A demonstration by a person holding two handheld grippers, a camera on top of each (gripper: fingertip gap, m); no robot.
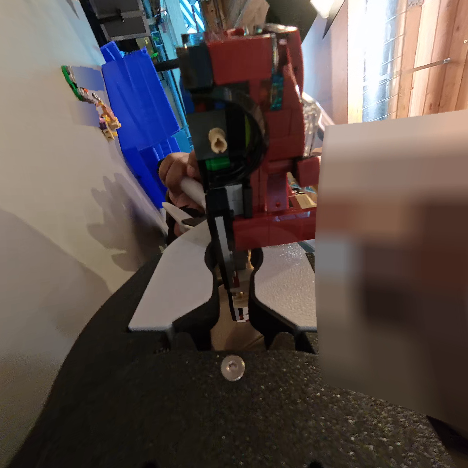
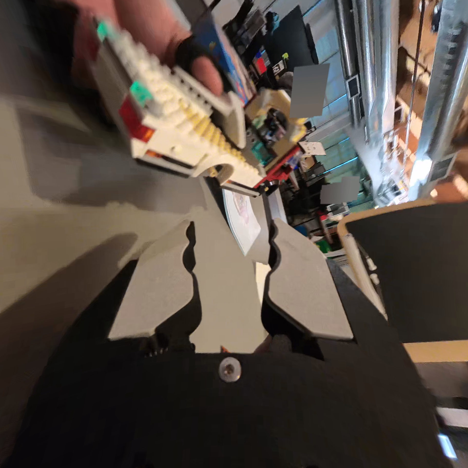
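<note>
Left gripper (image 1: 234,253) has its jaws clamped on a narrow black-and-grey strip at the edge of a toy brick vehicle (image 1: 255,141), dark red with a black tyre and a tan axle pin, and the model stands straight up ahead of the jaws, long axis running directly away from them. In the right wrist view the same build shows its white studded side (image 2: 177,126), held aloft, up and to the left of the right gripper (image 2: 231,243), tilted so it slopes down towards those jaws. Right jaws stand wide apart with nothing between them but grey tabletop (image 2: 63,228) and a printed sheet (image 2: 244,222) lying beyond. A blue bin (image 1: 136,109) and small brick figures (image 1: 106,119) sit off to the left.
</note>
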